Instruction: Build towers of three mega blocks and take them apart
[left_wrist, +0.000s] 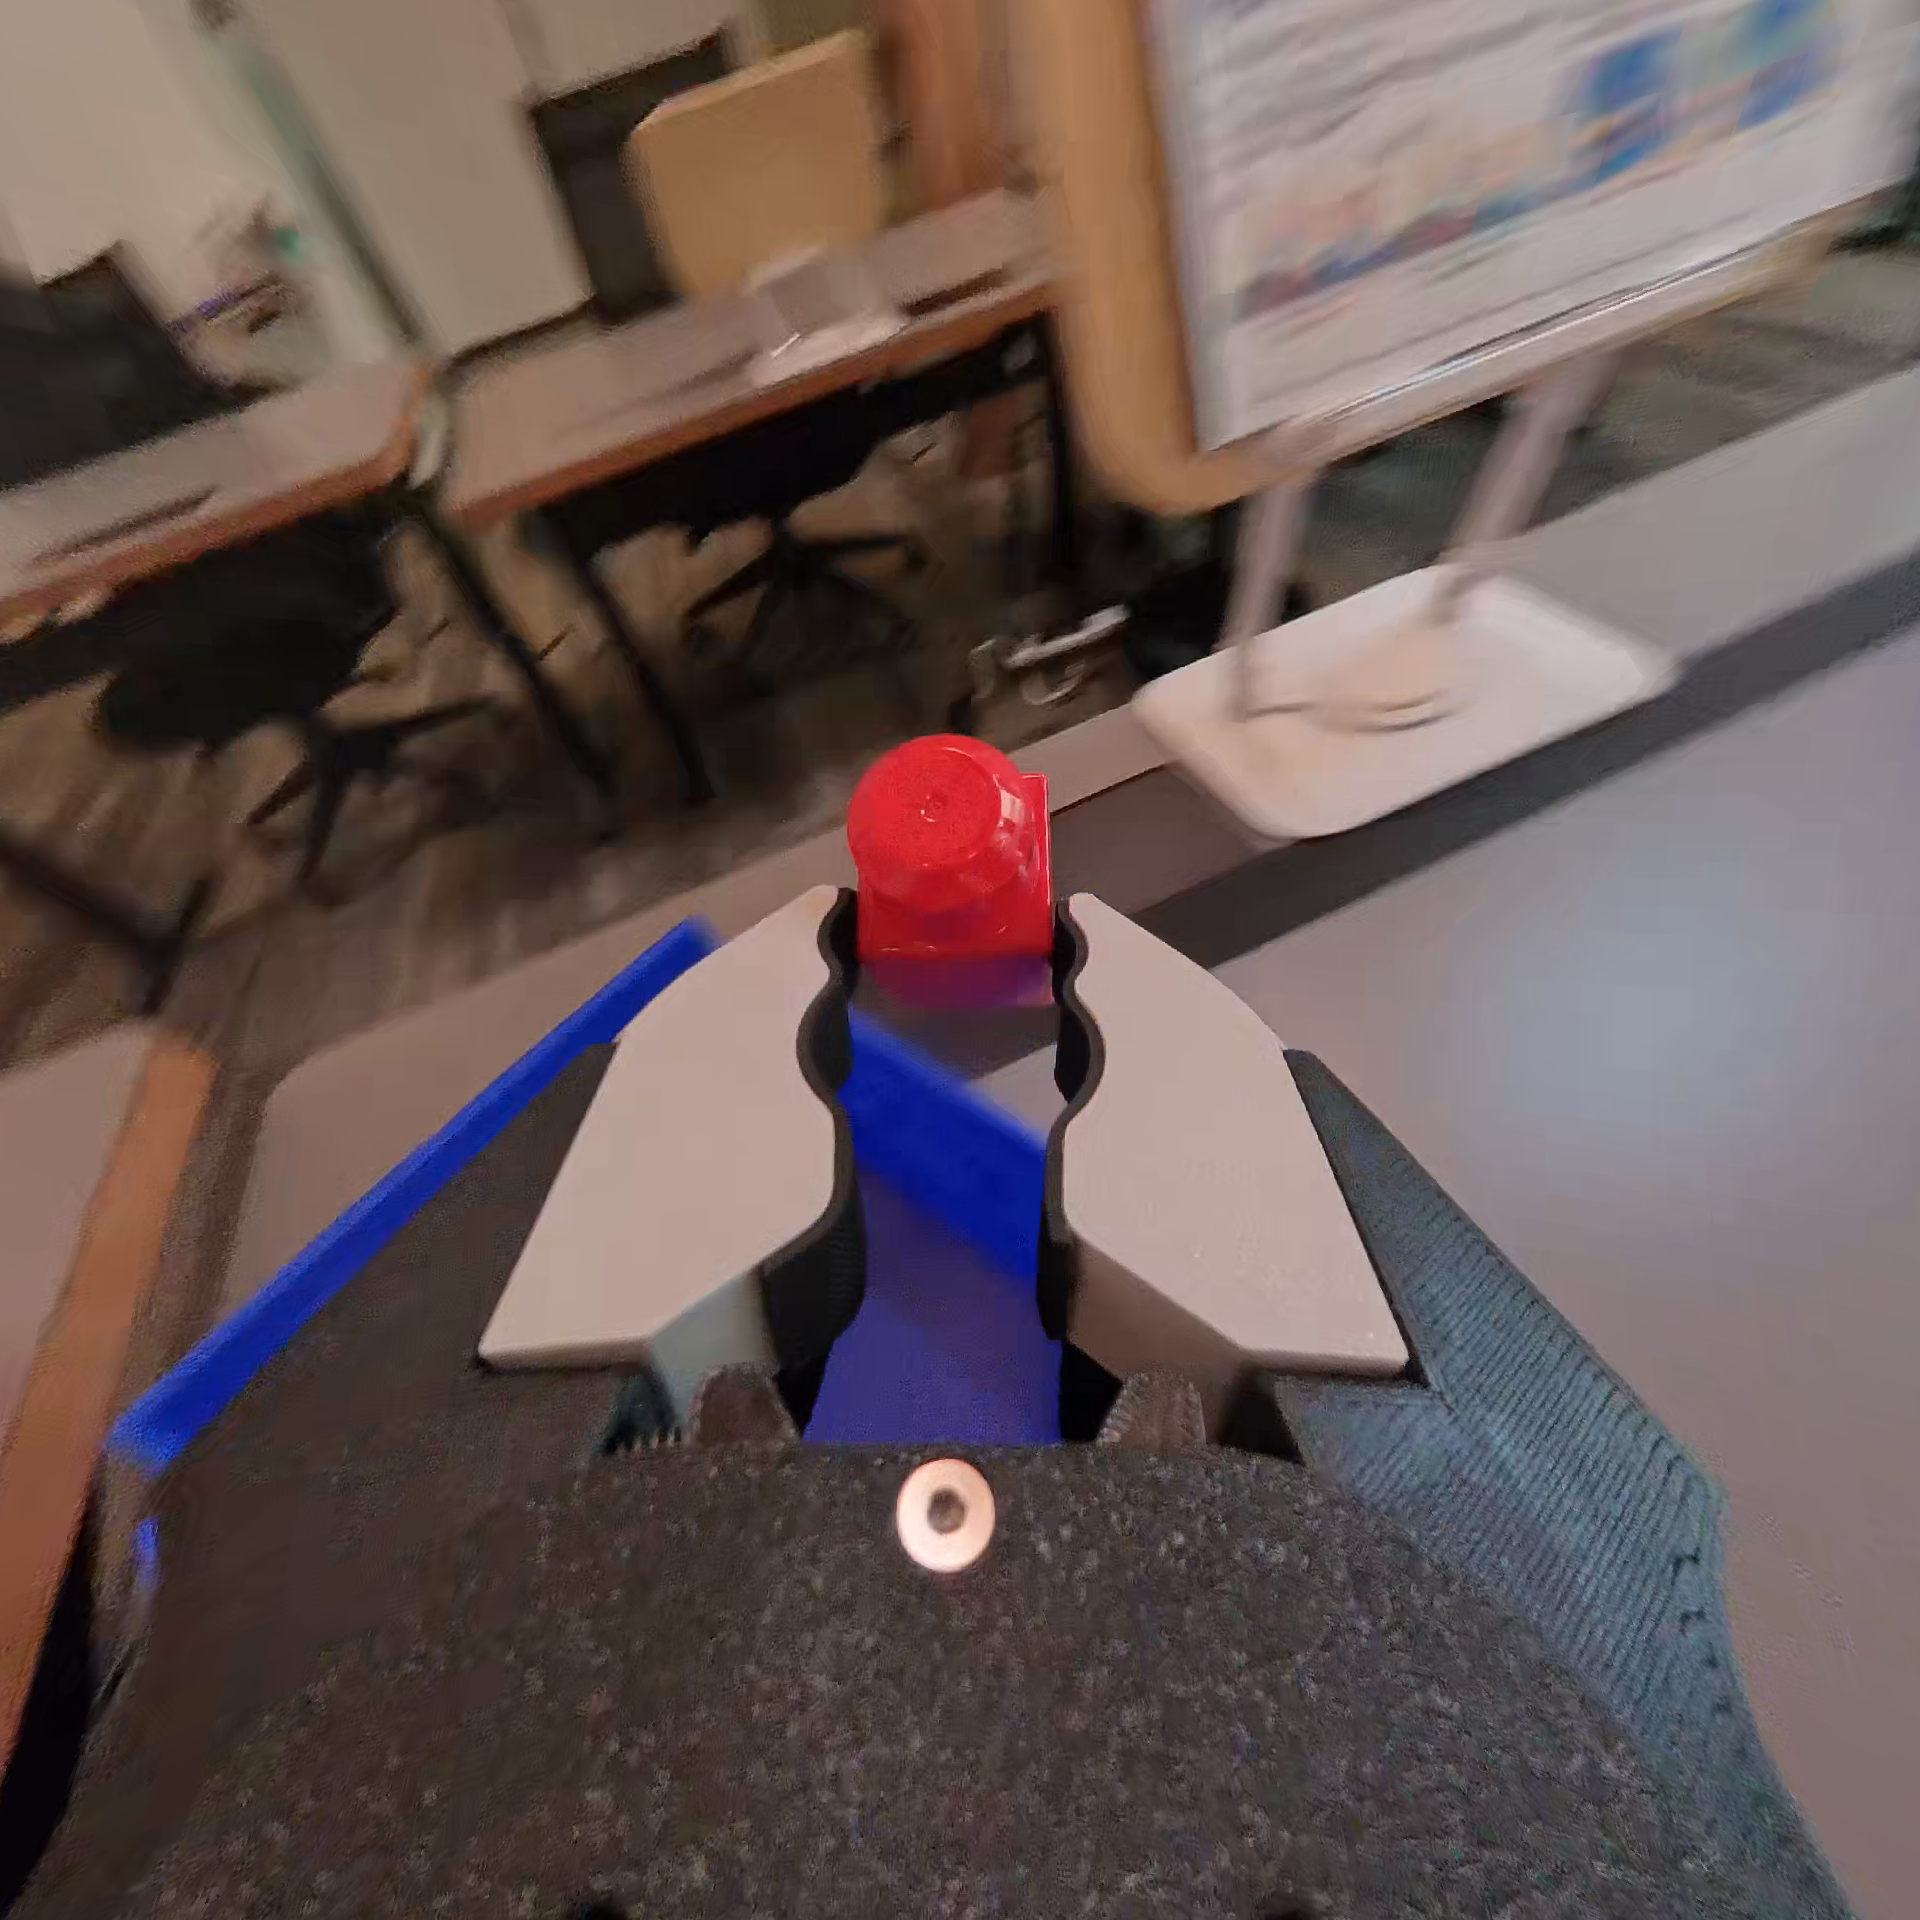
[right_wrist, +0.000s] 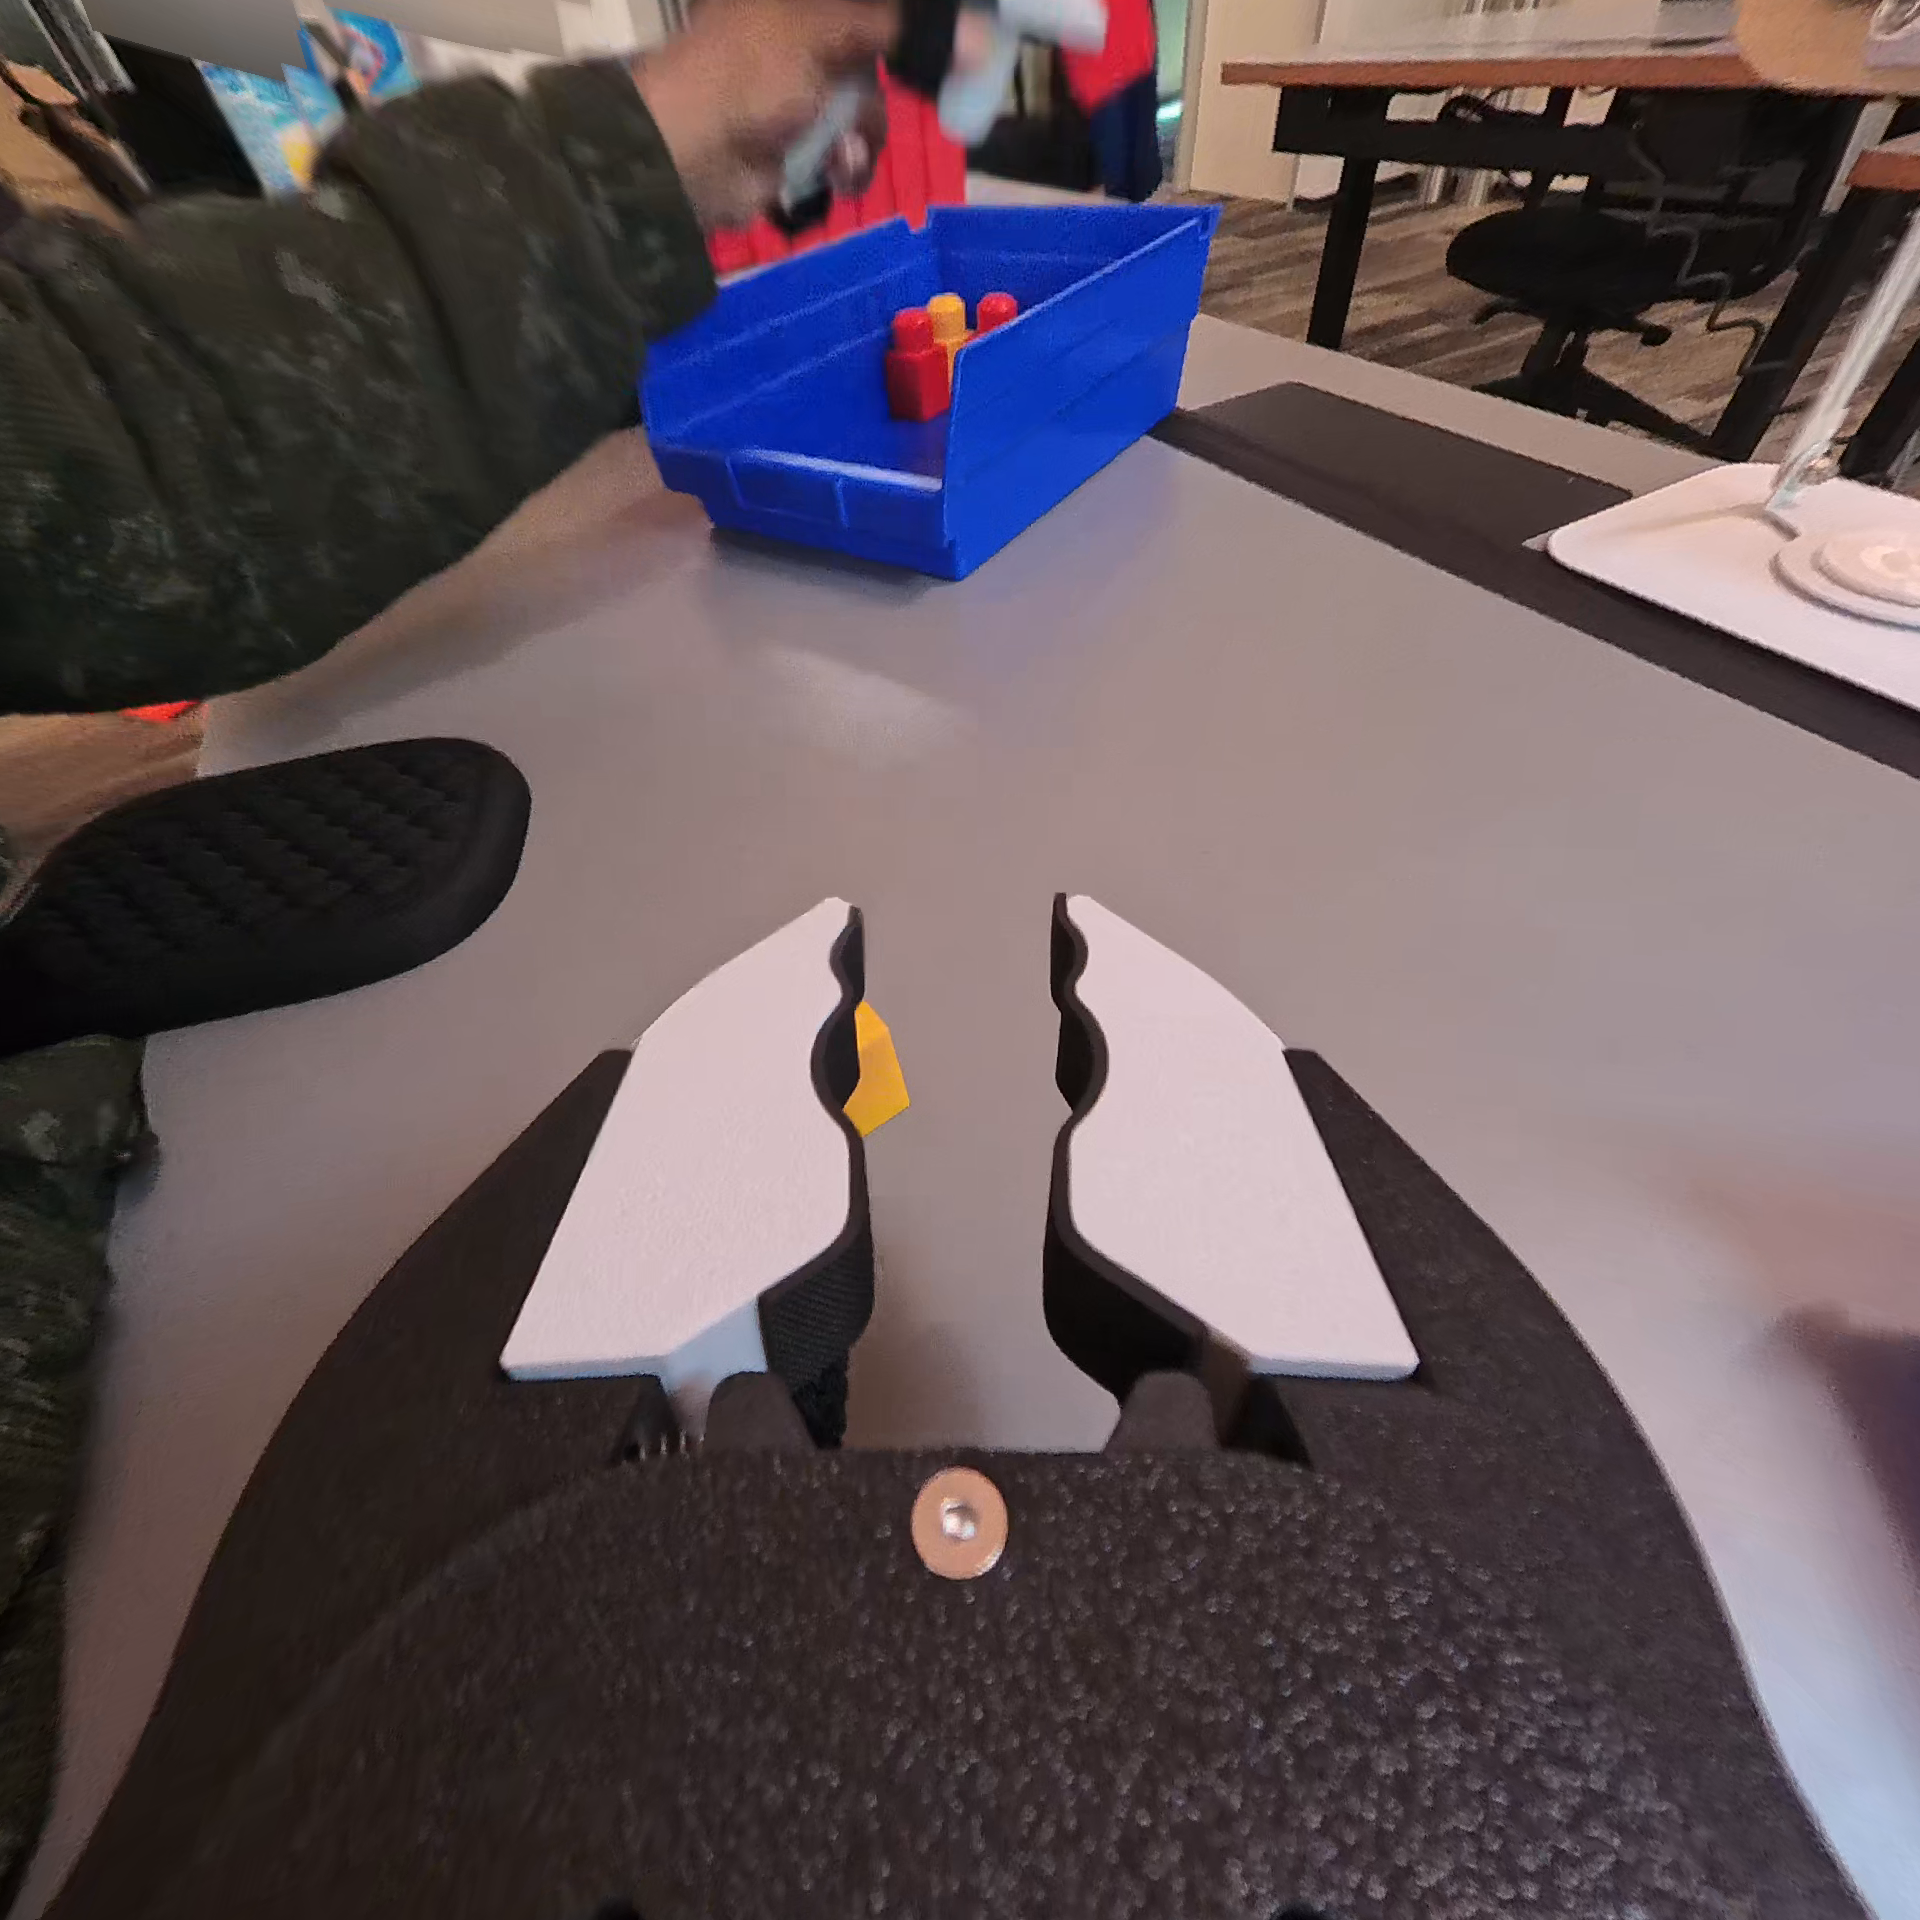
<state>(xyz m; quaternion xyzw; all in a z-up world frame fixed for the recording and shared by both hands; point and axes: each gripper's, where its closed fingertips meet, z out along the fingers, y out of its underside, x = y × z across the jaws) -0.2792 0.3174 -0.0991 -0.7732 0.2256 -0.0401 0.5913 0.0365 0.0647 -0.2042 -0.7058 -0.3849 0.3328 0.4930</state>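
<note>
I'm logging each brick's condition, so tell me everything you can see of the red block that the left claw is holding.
The glossy red plastic mega block is a small single-stud brick: one round, dome-topped stud on a squarish base. It is tipped over so the stud faces the camera. The left claw is shut on it, the dark wavy finger pads pinching the base's two sides at the very fingertips. It is held in the air above the blue plastic bin; nothing else touches it. No damage is visible.
</note>
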